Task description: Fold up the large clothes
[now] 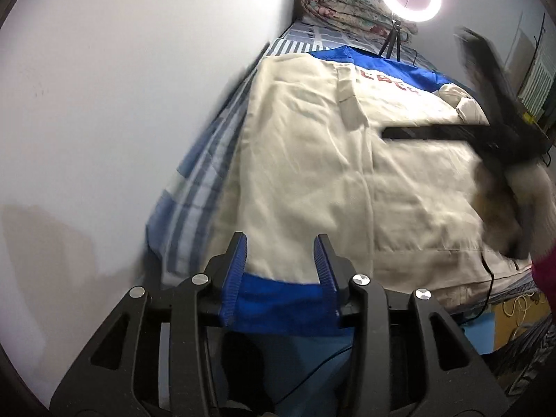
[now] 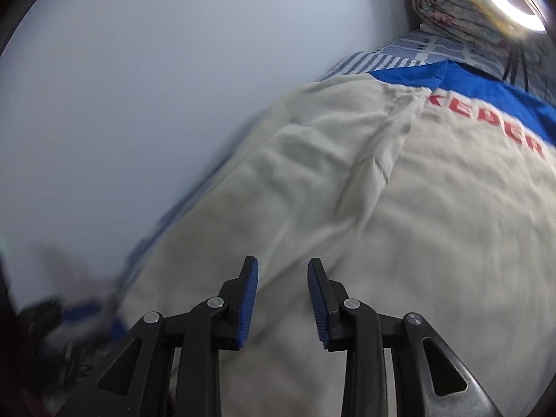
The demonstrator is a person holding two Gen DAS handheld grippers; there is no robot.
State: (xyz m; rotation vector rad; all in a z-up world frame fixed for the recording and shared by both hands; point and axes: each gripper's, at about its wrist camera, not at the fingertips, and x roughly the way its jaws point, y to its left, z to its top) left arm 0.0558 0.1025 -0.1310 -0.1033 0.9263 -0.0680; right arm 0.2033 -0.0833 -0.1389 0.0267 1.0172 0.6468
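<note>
My left gripper (image 1: 280,243) stood spread, nothing pinched, the blue hem (image 1: 278,295) lying between its fingers at lower centre. My right gripper (image 2: 282,266) hung parted and empty over the cream garment (image 2: 399,226), which filled mid-frame on the striped bed (image 1: 194,187). I judged both should bite matching hem corners before lifting.

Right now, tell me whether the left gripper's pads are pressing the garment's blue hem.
Apart. The left wrist view shows the left gripper open, both pads standing clear, the blue hem lying slack between them.
</note>
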